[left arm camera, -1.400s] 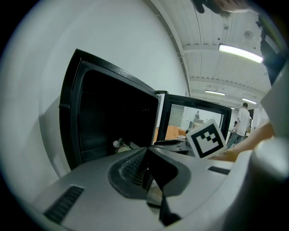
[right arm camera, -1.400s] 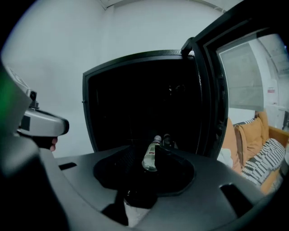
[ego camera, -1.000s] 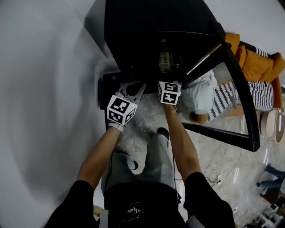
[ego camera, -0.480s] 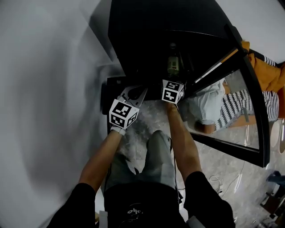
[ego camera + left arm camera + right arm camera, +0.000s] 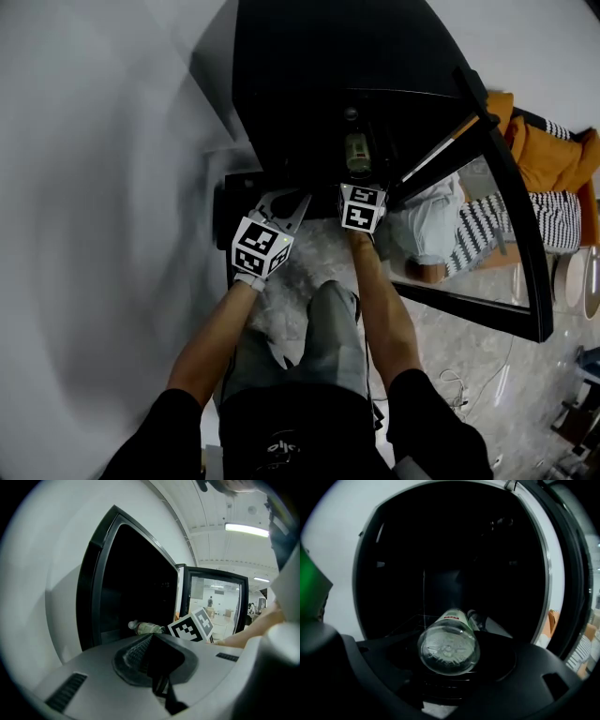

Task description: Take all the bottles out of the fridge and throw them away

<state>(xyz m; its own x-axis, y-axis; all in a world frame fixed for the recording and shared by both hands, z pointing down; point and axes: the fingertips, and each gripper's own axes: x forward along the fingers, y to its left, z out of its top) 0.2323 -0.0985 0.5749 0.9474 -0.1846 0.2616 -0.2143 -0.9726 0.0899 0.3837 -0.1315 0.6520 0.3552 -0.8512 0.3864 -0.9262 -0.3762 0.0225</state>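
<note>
Lying on its side, the bottle is clamped in the right hand-held gripper, w/ its round base toward that gripper's camera and its neck pointing into the fridge. The jaws sit either side of the body near the base. The rest of the bottle sticks out ahead of them, right at the fridge's open mouth, w/ the dark interior behind it.

Bottle: clear plastic, cylindrical, moulded dimpled base, pale label w/ a red strip further up. It looks greenish from the head view.

Left hand-held gripper: jaws together, nothing btwn them, ribbed dark pads meeting in a wedge. It's held just outside the fridge's front, apart from the bottle.

Both grippers have smooth grey/black shells, each w/ a black-and-white marker cube.

Fridge: matte black box, inside too dark to read. Its door stands open, a black frame round a reflective glass pane.

Floor in front of the fridge: pale, marbled stone look.

Past the fridge door: orange fabric & striped fabric, soft and rumpled.
</note>
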